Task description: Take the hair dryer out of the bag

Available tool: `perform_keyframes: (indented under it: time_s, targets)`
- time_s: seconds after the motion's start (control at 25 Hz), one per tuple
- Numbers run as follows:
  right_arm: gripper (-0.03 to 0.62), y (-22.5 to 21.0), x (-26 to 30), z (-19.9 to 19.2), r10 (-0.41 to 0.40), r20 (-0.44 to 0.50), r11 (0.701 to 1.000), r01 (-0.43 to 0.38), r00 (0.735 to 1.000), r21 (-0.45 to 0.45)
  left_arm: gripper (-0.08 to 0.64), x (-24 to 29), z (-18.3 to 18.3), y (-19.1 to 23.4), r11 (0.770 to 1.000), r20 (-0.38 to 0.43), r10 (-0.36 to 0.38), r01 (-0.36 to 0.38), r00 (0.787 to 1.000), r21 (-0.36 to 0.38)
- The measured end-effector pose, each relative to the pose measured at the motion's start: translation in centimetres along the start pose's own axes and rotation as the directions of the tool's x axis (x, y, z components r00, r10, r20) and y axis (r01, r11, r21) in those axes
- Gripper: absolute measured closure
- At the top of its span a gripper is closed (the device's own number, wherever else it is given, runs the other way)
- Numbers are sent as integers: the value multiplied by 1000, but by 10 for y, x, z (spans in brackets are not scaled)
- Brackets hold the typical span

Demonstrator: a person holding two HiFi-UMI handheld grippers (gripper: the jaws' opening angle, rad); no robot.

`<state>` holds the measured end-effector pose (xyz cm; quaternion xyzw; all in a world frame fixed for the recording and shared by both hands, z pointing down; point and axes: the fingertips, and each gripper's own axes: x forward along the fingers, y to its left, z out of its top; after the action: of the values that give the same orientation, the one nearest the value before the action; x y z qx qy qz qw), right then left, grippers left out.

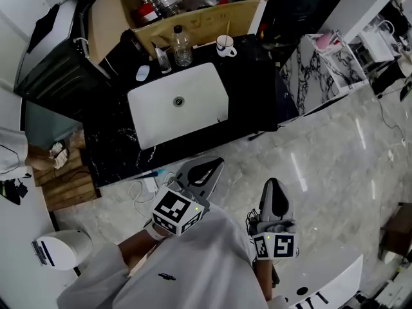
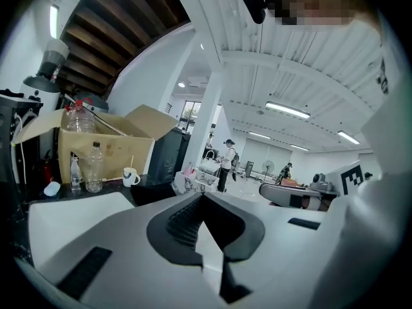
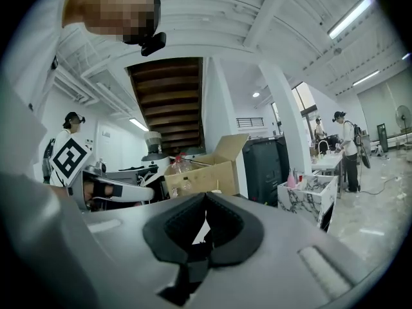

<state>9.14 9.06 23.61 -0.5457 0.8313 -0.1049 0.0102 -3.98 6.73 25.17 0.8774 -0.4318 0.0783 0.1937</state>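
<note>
Black stone surface [image 1: 257, 102] fills the upper middle of the head view, white basin [image 1: 199, 89] set in it; bottle [image 1: 181, 45], mug [image 1: 225, 45] and cardboard box [image 1: 193, 24] along its far edge; no bag, no hair dryer in any view, so their direction can't be called; left tool [image 1: 209, 168] and right tool [image 1: 273, 188] both closed and empty, low in frame, pointing up-frame toward the surface; left looks nearer it, white cables [image 1: 145, 188] on the floor just beside.

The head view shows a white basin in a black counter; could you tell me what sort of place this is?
Probably a mock washroom corner in a big open workshop: the basin and counter stand by a cardboard box, and the left gripper view shows strip lights and people standing beyond.
</note>
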Motion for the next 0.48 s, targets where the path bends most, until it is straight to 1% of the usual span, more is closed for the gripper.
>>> perform_keyframes:
  time_s: [0.16, 0.36, 0.48]
  targets:
    - [578, -6, 45, 6, 5, -18, 998, -6, 1000, -68, 552, 25, 14, 30, 1000, -5, -22, 22, 1000, 11]
    - [580, -21, 72, 3, -43, -15, 998, 42, 999, -47, 552, 48, 14, 52, 997, -51, -66, 69, 996, 47]
    - [580, -28, 81, -3, -44, -27, 998, 43, 999, -47, 552, 61, 10, 56, 994, -81, -85, 90, 993, 59]
